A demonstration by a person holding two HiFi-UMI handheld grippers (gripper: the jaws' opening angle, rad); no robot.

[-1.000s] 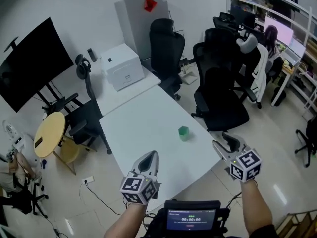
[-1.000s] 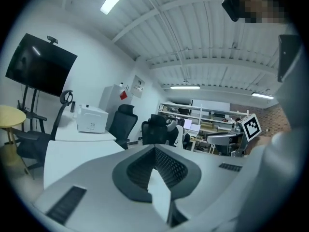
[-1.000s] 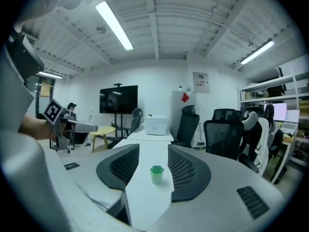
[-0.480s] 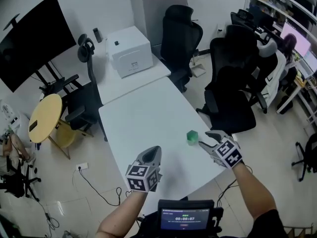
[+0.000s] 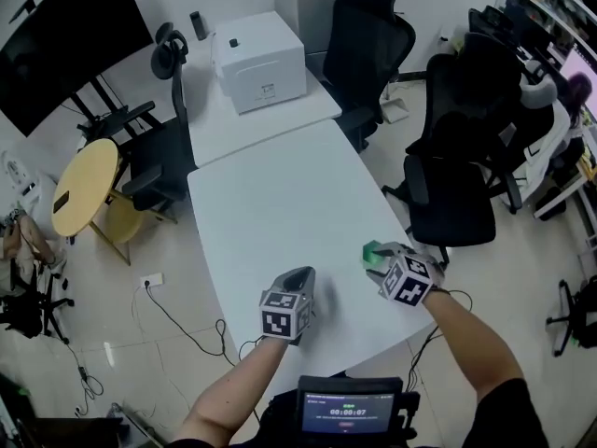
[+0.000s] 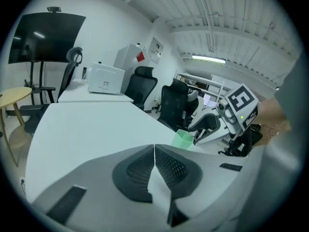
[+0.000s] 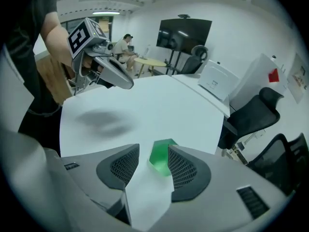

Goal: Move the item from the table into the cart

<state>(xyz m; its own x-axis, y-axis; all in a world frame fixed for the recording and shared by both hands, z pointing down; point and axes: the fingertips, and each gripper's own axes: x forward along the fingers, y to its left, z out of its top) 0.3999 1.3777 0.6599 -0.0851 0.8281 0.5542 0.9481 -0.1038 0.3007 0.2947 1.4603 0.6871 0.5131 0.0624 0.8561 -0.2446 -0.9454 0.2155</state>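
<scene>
A small translucent green cup-like item (image 5: 371,249) stands near the right edge of the white table (image 5: 270,203). My right gripper (image 5: 381,256) is open, and the green item (image 7: 159,158) sits between its jaws, closer to the right-hand jaw. In the right gripper view, that gripper (image 7: 153,154) hovers low over the tabletop. My left gripper (image 5: 303,276) is shut and empty above the table's near part. The left gripper view shows its jaws (image 6: 154,148) pressed together, with the green item (image 6: 183,139) and the right gripper (image 6: 212,125) beyond. No cart is in view.
A white box-shaped machine (image 5: 258,61) stands on the adjoining far table. Black office chairs (image 5: 446,194) crowd the right side, with another (image 5: 373,35) at the back. A round yellow side table (image 5: 84,199) and a big dark screen (image 5: 65,26) are at the left.
My right gripper has moved left over the table edge until its open jaws came around the green item. The left gripper has stayed shut in about the same place.
</scene>
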